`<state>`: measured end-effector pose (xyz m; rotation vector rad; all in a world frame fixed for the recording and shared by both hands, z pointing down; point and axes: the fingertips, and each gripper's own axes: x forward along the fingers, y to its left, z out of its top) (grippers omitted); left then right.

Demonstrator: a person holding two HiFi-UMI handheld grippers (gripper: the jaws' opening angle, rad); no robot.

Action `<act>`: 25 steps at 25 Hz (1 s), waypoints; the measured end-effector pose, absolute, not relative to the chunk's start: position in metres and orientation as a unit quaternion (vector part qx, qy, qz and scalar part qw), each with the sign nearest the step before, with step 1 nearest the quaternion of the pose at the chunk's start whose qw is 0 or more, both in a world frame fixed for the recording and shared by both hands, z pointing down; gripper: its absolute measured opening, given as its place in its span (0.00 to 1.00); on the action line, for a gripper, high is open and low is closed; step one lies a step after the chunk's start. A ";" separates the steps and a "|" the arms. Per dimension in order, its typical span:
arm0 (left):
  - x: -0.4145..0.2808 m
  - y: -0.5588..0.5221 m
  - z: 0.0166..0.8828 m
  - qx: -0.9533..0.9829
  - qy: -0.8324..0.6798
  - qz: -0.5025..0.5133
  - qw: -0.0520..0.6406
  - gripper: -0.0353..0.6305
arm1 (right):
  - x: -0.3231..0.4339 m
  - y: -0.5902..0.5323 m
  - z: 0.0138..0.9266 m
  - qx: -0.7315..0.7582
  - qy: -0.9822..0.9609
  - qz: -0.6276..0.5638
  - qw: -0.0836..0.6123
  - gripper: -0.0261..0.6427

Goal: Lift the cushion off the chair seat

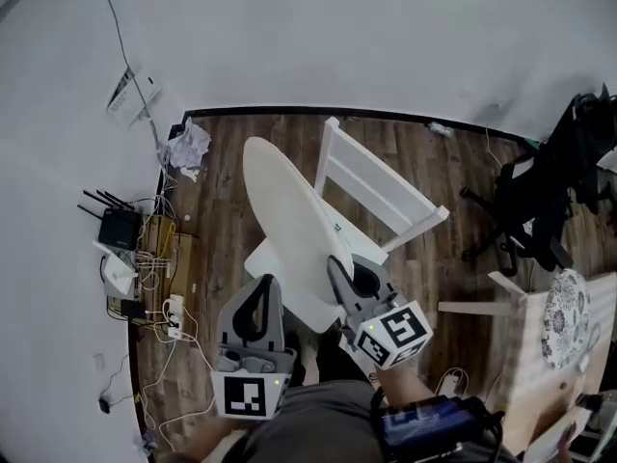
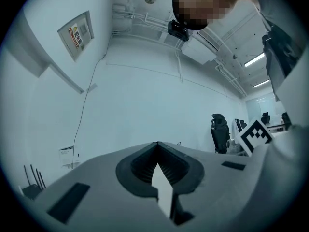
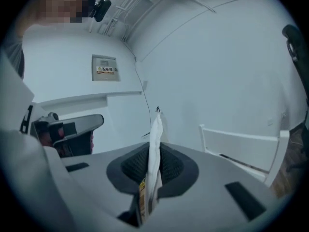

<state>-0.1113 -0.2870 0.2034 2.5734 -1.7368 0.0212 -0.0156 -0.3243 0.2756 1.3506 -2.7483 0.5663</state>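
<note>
**Cushion raised over the chair**

The right tongs [image 1: 337,270] are clenched on the white cushion [image 1: 284,205], with its thin edge pinched between the pads. To their left, the left tongs [image 1: 265,285] are closed too, apparently on the cushion's near corner. The cushion stands tilted on edge, raised above the seat of the white chair [image 1: 386,196], whose back is on the far right.

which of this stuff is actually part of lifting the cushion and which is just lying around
Part of the job: cushion, white chair, right gripper pinching the cushion's edge, left gripper.

Lying about: router, power strip, crumpled paper, black office chair, patterned plate.
</note>
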 end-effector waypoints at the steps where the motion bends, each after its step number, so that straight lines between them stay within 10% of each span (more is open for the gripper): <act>1: -0.114 -0.286 0.194 0.828 -0.560 0.002 0.010 0.06 | -0.018 -0.323 0.259 0.433 -0.885 0.172 0.006 0.09; 25: -0.112 -0.288 0.072 0.827 -0.553 -0.065 -0.084 0.06 | -0.028 -0.289 0.092 0.474 -0.879 0.004 -0.060 0.09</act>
